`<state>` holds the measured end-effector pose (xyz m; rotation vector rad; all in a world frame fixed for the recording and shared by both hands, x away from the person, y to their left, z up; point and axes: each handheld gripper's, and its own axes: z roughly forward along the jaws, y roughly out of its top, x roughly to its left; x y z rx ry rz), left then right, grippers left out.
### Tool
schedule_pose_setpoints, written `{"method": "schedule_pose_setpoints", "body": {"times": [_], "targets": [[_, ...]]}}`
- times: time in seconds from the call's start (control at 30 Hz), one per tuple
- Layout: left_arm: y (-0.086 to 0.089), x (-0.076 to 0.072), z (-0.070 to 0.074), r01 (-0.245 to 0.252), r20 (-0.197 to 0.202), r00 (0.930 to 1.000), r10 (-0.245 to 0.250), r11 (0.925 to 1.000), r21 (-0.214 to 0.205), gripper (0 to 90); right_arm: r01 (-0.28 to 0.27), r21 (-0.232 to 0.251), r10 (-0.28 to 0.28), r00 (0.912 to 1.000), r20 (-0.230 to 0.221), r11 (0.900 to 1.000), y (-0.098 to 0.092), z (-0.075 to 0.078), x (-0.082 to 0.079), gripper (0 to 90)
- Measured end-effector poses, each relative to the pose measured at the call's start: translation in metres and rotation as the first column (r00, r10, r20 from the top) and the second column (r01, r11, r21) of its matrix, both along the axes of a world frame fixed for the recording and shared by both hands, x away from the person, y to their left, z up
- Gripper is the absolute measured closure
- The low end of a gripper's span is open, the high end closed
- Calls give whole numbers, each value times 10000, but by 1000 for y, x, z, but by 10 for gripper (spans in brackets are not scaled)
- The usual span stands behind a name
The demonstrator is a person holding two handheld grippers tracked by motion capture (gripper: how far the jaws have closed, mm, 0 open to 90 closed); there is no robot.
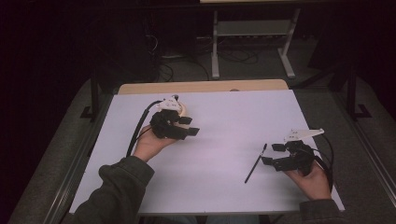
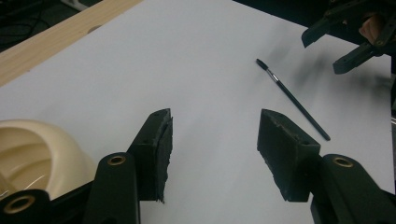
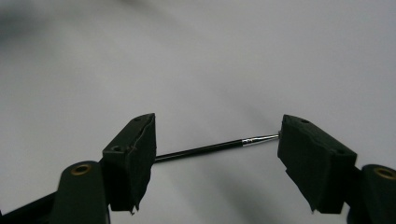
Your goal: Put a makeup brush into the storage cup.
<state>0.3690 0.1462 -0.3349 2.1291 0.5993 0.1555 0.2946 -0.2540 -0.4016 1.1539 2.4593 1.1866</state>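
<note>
One brush (image 1: 256, 163) — on white sheet (image 1: 224, 121) | one cream bowl (image 2: 32, 154) | both grippers' fingers released — left (image 1: 189, 126), right (image 1: 273, 154)

Thin paintbrush (image 1: 256, 163) lies flat on the white sheet (image 1: 219, 140), free of any grip. Black handle, short silver ferrule, dark bristle tip. In the high view it runs diagonally, tip pointing away from me, just beside my right gripper (image 1: 272, 154).

Matt white sheet (image 1: 224, 140) over a pale wooden desk (image 1: 201, 87); glossy cream plastic bowl (image 2: 37, 149); black brush (image 2: 292, 98), shiny metal ferrule.
</note>
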Motion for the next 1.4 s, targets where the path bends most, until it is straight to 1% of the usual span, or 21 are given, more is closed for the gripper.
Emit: {"method": "schedule_pose_setpoints", "body": {"times": [0.03,0.07,0.13,0.23,0.37,0.43,0.63,0.7,0.77,0.8,0.87,0.9,0.93,1.0,1.03,1.1,1.13,1.2,1.27,1.33,1.4], "targets": [[-1,0,0,70,59,10000,-70,10000,69,447,19,-4,-19,10000,-36,10000,0,0,0,271],[-3,-1,0,55,30,10000,-55,10000,5,445,20,-7,-20,10000,-79,10000,-1,0,0,272],[-7,-2,-1,88,-87,9999,-88,10000,-27,442,-22,-80,21,10000,-23,10000,-2,-1,0,273],[-12,-4,-3,182,-144,9997,-182,9998,-29,438,52,-102,-53,9999,-106,9999,-3,-1,-1,274],[-18,-6,-5,335,-145,9993,-334,9994,82,427,52,-177,-54,10000,-74,9998,-4,-2,-1,276],[-21,-6,-6,334,-209,9992,-333,9994,40,426,67,-217,-69,9999,-91,9997,-4,-2,-1,276],[-29,-8,-9,562,-283,9980,-560,9984,67,420,97,-297,-101,9999,-127,9995,-4,-3,0,276],[-31,-9,-10,618,-439,9971,-620,9981,-42,416,118,-338,-123,9998,-148,9994,-4,-3,0,276],[-33,-10,-10,667,-473,9966,-673,9977,-135,416,112,-356,-116,9999,-108,9993,-5,-4,0,276],[-38,-12,-10,764,-433,9961,-766,9971,-57,415,225,-298,-231,9995,-197,9993,-6,-4,0,276],[-42,-13,-11,763,-609,9951,-773,9969,-201,413,211,-302,-215,9997,-151,9993,-7,-4,0,276],[-44,-13,-11,806,-601,9948,-818,9965,-219,413,238,-293,-244,9995,-178,9993,-8,-4,0,277],[-47,-13,-12,855,-602,9945,-862,9962,-148,412,255,-303,-260,9995,-182,9992,-8,-4,0,277],[-52,-14,-14,901,-713,9933,-914,9957,-209,406,303,-287,-307,9994,-151,9991,-9,-4,1,276],[-56,-15,-14,976,-685,9928,-983,9951,-137,402,316,-306,-321,9994,-139,9990,-10,-4,1,276],[-63,-16,-16,1070,-740,9914,-1080,9941,-172,392,371,-317,-377,9991,-179,9988,-11,-4,1,276],[-66,-16,-16,1118,-766,9907,-1124,9937,-118,388,366,-323,-371,9992,-136,9988,-12,-5,1,276],[-74,-17,-17,1191,-755,9900,-1195,9928,-95,387,410,-337,-415,9991,-127,9986,-13,-5,2,276],[-81,-18,-18,1274,-670,9897,-1269,9918,40,387,533,-333,-541,9982,-245,9980,-14,-5,2,276],[-89,-19,-19,1312,-633,9894,-1304,9913,84,380,527,-399,-535,9984,-191,9978,-15,-6,2,276],[-97,-21,-21,1389,-692,9880,-1380,9903,84,376,573,-404,-579,9982,-148,9975,-16,-6,3,276]]}}
